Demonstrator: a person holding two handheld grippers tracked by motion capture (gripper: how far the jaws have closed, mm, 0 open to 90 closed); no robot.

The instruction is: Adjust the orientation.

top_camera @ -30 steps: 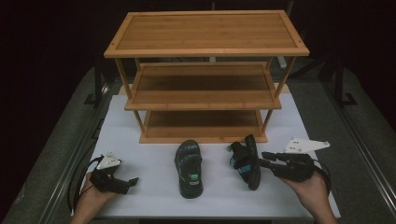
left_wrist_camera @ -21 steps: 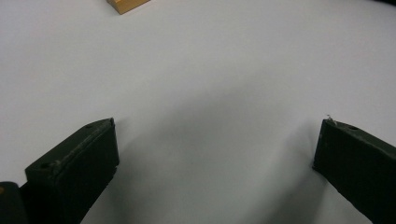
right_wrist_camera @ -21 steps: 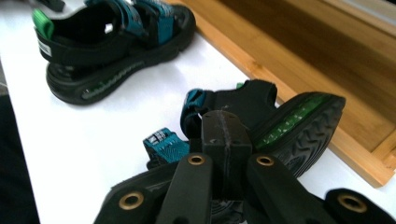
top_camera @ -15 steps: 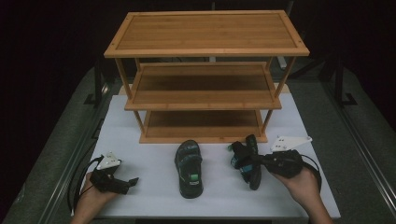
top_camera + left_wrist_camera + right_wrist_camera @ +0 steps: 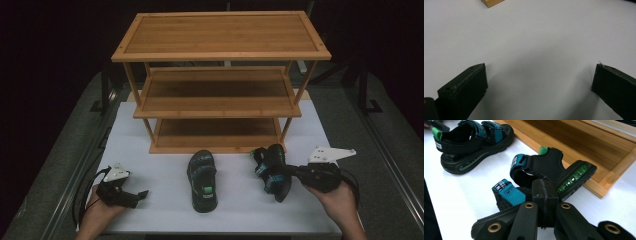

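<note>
Two black sandals with teal straps lie on the white mat (image 5: 235, 210) in front of a bamboo shelf rack (image 5: 220, 107). The left sandal (image 5: 202, 181) rests flat, sole down. The right sandal (image 5: 272, 167) is tipped onto its side, its sole with a green window (image 5: 574, 177) turned up. My right gripper (image 5: 289, 172) comes in from the right and is shut on this sandal's edge; in the right gripper view its jaws (image 5: 544, 192) meet against the sandal (image 5: 549, 167). My left gripper (image 5: 141, 195) rests at the front left, open, with bare mat between its jaws (image 5: 541, 75).
The rack has three wooden shelves, all bare, and its bottom shelf (image 5: 579, 147) lies just behind the sandals. A corner of the rack (image 5: 491, 2) peeks in far ahead of the left gripper. Dark floor and metal rails flank the mat.
The right gripper has slid left to the right sandal and shut on it. That sandal has tipped up onto its side. The left hand has not moved.
</note>
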